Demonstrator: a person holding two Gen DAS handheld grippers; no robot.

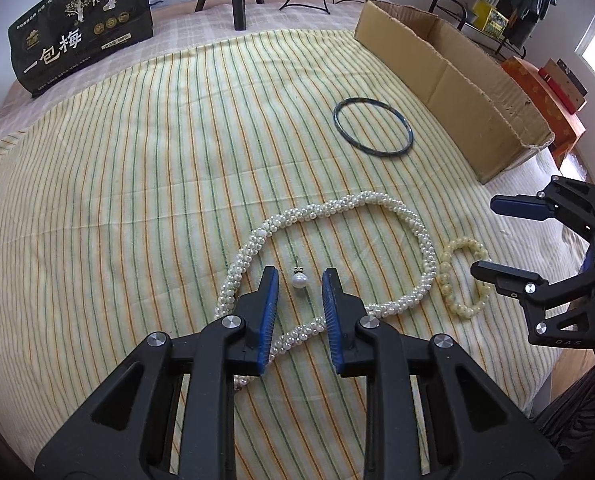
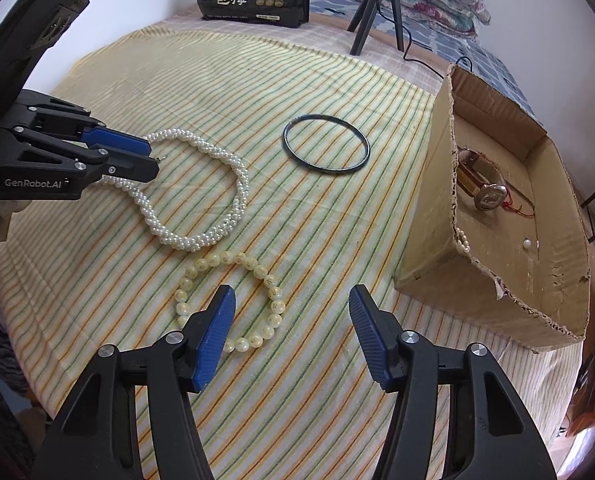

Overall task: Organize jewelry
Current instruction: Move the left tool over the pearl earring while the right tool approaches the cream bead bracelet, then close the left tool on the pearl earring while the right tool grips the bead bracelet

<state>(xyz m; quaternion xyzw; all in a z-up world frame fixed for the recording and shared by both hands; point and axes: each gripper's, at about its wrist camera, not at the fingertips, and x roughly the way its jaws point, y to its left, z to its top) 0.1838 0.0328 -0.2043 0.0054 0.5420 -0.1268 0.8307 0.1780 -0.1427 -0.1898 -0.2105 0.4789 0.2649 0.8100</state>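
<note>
Biggest risk here is probably the left gripper [image 1: 299, 276] grabbing more than it wants: its fingers [image 1: 271, 300] straddle the small pearl [image 1: 299, 280], but the necklace [image 1: 425, 248] loops right around that spot and one strand runs under the right-hand finger, so closing could snag the strand and drag the whole rope along. The pearl is also round and tiny, sitting on soft striped bedding, so it looks likely to squirt out or roll if the pads meet it off-centre. The left fingers are open a moderate amount, pearl sitting between them and apparently not touched, holding nothing. The right gripper [image 2: 291, 312] is spread wide and empty too, hovering over the near side of the bead bracelet [image 2: 233, 300], with its left finger above the beads; can't tell if it actually touches. Closing from there might catch only one side of the loop and let it slip. The bangle [image 2: 326, 146] lies further back on the bed, well apart from both, and the box [image 2: 425, 216] at the right already holds a watch [image 2: 483, 184] and a few bits.
</note>
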